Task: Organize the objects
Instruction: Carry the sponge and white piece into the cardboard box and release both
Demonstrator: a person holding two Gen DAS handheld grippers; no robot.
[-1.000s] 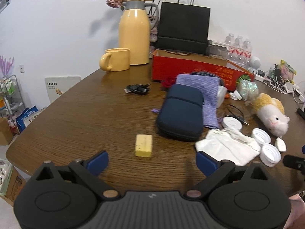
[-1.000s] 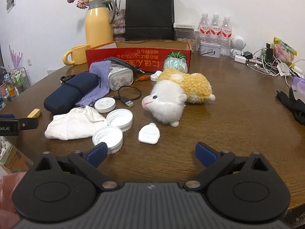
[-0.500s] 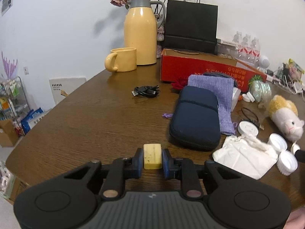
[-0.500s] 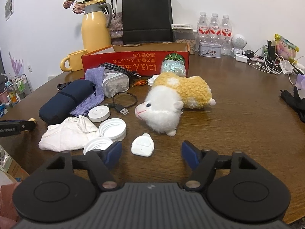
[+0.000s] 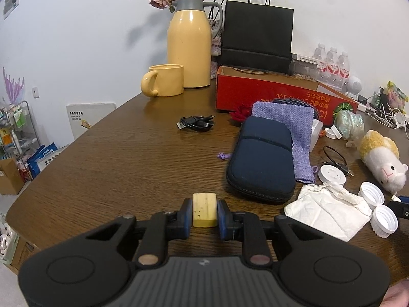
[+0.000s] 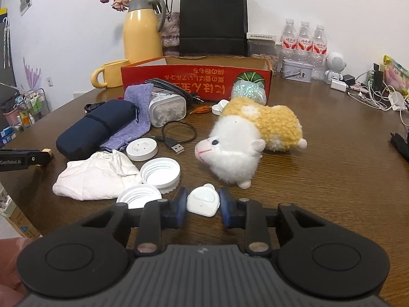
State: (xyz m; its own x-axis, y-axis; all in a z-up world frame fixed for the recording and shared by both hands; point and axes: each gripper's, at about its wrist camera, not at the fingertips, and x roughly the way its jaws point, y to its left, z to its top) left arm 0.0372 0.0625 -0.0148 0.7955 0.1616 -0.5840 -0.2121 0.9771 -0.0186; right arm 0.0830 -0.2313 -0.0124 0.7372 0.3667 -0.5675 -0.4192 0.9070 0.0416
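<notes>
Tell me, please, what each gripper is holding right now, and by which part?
The left gripper clamps the yellow block by its two long sides. The right gripper is closing on the small white case, pads at its left and right sides.

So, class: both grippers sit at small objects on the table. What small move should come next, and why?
Probably let the right gripper finish its grip before lifting. Its jaws are closing around the small white plastic piece, apparently touching it. The left gripper is already shut on the yellow rectangular block, which sits on the brown wooden table.
</notes>
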